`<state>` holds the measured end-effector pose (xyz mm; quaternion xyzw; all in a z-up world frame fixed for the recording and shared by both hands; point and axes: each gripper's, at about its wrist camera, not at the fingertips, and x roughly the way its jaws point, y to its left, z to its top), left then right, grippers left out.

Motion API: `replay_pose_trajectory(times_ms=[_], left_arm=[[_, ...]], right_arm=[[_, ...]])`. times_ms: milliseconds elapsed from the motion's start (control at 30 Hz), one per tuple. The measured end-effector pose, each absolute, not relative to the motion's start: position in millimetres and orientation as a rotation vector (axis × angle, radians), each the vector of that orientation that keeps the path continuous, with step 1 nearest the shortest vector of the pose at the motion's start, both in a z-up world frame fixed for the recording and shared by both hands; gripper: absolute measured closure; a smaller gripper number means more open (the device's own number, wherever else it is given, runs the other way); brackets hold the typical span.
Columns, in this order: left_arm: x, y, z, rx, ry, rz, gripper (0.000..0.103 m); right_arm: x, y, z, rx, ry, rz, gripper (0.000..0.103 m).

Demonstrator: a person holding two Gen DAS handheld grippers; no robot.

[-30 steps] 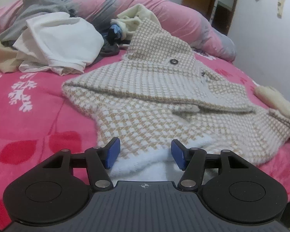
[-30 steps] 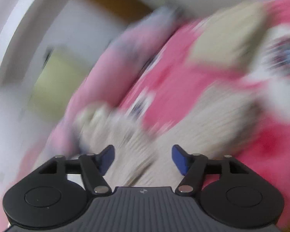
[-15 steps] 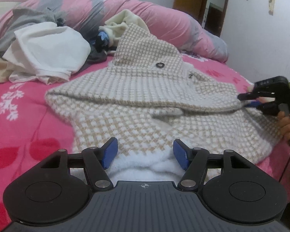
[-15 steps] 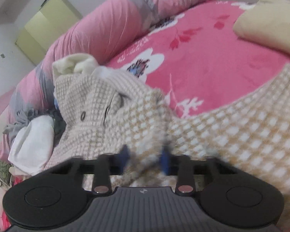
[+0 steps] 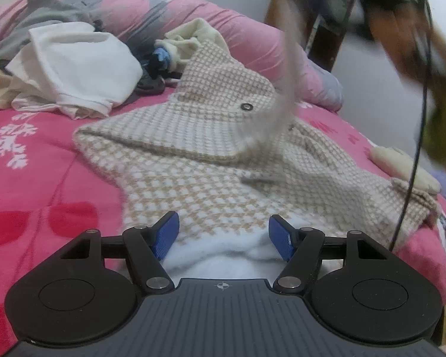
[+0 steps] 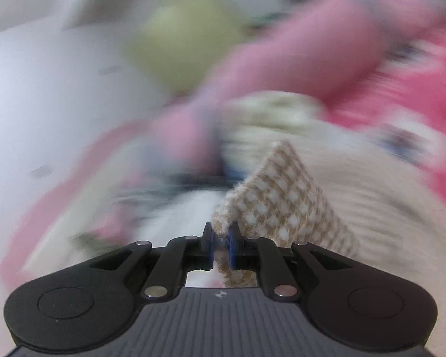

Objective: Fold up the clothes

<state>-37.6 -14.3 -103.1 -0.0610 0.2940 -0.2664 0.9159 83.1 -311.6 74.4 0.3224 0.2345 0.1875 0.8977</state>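
Note:
A beige-and-white checked knit sweater lies spread on the pink bedspread. My left gripper hovers low over its white fleecy hem. Its jaws are opening, and the hem lies between the blue pads without being pressed. My right gripper is shut on a corner of the sweater, which rises as a checked flap from its jaws. In the left wrist view that lifted part shows as a blurred strip under a blurred arm at the top right.
A heap of clothes topped by a white garment lies at the back left. A rolled pink-and-grey duvet runs along the far side. A cream item sits at the right edge, with a black cable hanging there.
The right gripper went from open to shut on the sweater's right part and has swung up with it, blurring its view. The left gripper's jaws have widened a little over the hem.

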Motion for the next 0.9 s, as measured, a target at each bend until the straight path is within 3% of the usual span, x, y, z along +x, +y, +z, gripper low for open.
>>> replay_pose_trajectory(times_ms=[33,100,133,167,200,400,567,633,733,800,900], left_arm=[[-38,-12,-102,-0.132,0.605,-0.537,0.036],[-38,-7,-101,-0.145,0.604,-0.522,0.035],[-38,-5,-101,-0.152,0.605,-0.516,0.035],[-38,-5,-101,-0.157,0.604,-0.516,0.035],[-38,-4,-101,-0.162,0.604,-0.517,0.035],[-33,-5,-95,-0.139,0.594,-0.541,0.034],[-23,-12,-86,-0.134,0.59,-0.575,0.034],[-18,-20,-81,-0.113,0.586,-0.58,0.033],[-8,-41,-79,-0.048,0.599,-0.586,0.031],[0,-55,-78,0.0,0.612,-0.589,0.031],[13,-78,-79,0.062,0.63,-0.601,0.031]], right_arm=[[91,-288,90,0.636,0.482,0.464,0.092],[108,-241,122,0.571,0.474,0.615,0.077],[116,-218,138,0.538,0.469,0.69,0.047],[119,-203,145,0.509,0.469,0.722,0.029],[116,-196,145,0.48,0.457,0.72,0.028],[92,-255,95,0.491,0.484,0.542,0.028],[92,-363,3,0.697,0.68,0.165,0.027],[94,-397,-37,0.785,0.745,0.043,0.032],[102,-422,-78,0.862,0.757,-0.016,0.034],[114,-428,-94,0.902,0.749,0.011,0.041],[134,-425,-104,0.908,0.749,0.077,0.059]])
